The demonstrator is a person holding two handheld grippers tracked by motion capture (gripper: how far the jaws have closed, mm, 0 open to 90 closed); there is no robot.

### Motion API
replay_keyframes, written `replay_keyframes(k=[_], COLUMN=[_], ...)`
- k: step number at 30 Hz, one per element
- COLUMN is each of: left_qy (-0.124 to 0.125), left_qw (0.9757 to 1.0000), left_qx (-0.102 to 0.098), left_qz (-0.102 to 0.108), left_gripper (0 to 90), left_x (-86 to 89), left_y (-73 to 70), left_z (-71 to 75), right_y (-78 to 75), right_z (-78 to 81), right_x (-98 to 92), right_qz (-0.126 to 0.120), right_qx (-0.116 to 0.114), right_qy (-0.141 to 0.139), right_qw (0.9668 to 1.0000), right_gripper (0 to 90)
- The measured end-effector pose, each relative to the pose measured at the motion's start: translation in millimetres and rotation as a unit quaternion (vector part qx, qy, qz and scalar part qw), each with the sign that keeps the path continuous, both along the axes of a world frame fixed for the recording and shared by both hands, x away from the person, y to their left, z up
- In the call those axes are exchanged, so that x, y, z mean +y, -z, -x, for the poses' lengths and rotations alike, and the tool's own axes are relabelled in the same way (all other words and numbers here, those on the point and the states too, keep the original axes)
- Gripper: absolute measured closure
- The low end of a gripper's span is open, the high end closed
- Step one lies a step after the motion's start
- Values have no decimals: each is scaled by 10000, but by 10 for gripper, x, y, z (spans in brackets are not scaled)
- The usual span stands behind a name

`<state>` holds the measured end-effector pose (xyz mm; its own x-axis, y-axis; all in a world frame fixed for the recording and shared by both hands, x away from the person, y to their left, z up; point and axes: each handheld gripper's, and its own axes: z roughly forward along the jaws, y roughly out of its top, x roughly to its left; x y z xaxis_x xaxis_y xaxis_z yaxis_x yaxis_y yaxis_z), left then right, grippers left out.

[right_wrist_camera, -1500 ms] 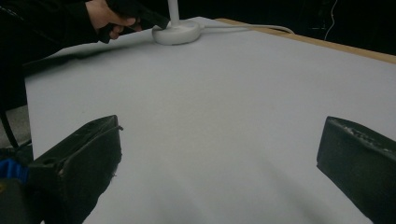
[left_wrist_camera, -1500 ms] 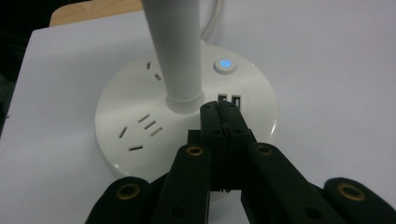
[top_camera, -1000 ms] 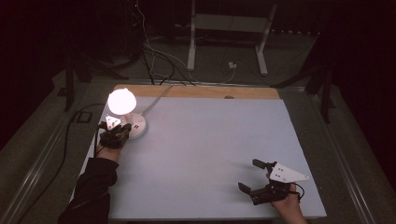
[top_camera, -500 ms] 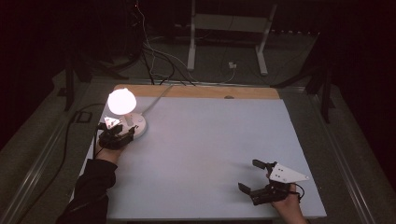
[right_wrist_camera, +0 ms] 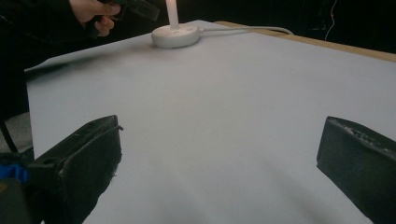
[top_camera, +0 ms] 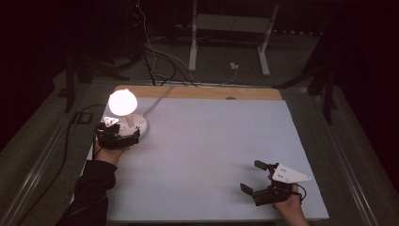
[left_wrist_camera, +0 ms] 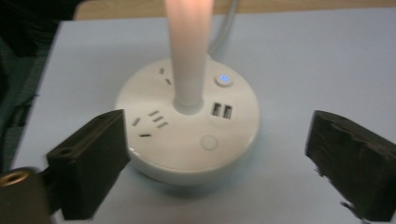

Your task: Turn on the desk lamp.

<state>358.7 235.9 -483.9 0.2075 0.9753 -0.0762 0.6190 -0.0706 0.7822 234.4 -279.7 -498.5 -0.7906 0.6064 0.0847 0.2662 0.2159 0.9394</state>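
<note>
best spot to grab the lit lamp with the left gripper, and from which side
Probably the round white base, low on its side wall, from the person's side, where the left gripper already faces it with jaws apart. The thin stem is narrower, but lifting there could let the lamp tip.

Small white lamp (top_camera: 123, 109) standing up straight near the far left corner of the table (top_camera: 211, 155) — switched on, glowing bright. Round base (left_wrist_camera: 187, 130) with plug holes and a tiny blue light (left_wrist_camera: 224, 79) — white cord (right_wrist_camera: 247, 31) running off behind.

The left tongs (top_camera: 123, 135), held at the far left on a sleeved forearm, gape wide, and the right tongs (top_camera: 254, 176) near the front edge gape too.
</note>
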Motion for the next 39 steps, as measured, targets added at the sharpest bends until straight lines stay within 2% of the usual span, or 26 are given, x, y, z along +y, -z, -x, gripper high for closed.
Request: replay_keyframes(k=[2,4,8,17,31,39], left_qy=[145,269,415,736,1054,1148], left_qw=[9999,9996,9990,9970,9939,9931], left_qx=[21,2,-111,-191,-261,-228], left_qz=[-49,54,92,114,173,39], left_gripper=[2,2,2,2,2,1], left_x=[-23,-41,-70,-134,-190,-192], left_y=[0,-8,-61,-157,-206,-151], left_z=[0,13,60,222,536,720], right_y=[9,9,2,-18,-17,-14], right_z=[-8,-14,-15,10,8,7], right_x=[-9,-21,-19,3,18,27], right_qz=[12,1,-3,57,66,78], right_qx=[25,27,14,-48,-41,-29], right_qy=[-1,12,25,2,18,17], right_qw=[10000,10000,10000,10000,10000,10000], right_gripper=[0,0,0,0,0,0])
